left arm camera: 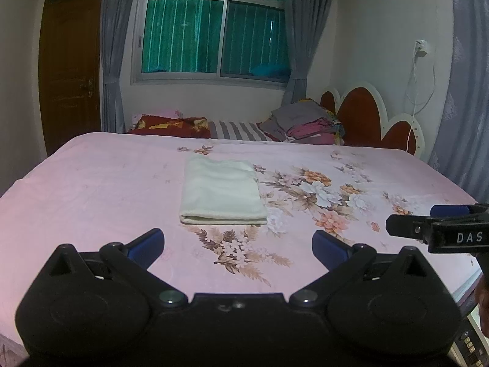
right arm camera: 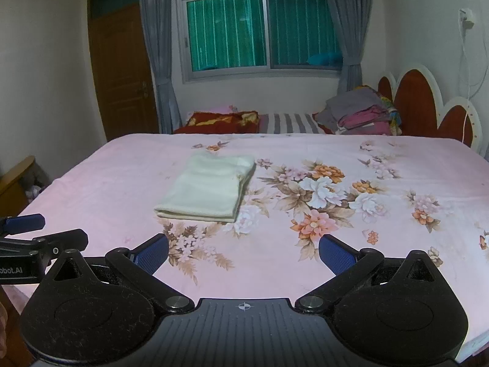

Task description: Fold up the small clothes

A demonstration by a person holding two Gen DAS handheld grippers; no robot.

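Left wrist view: left gripper [left arm camera: 238,246] fingers apart, empty, short of the cloth.
Cloth: cream folded garment [left arm camera: 221,191] lies flat mid-bed [left arm camera: 91,183], apart from both grippers.
Right gripper [right arm camera: 243,252]: fingers spread, empty.
Next fold: likely pinch both near corners evenly, lift low, lay edges flush.
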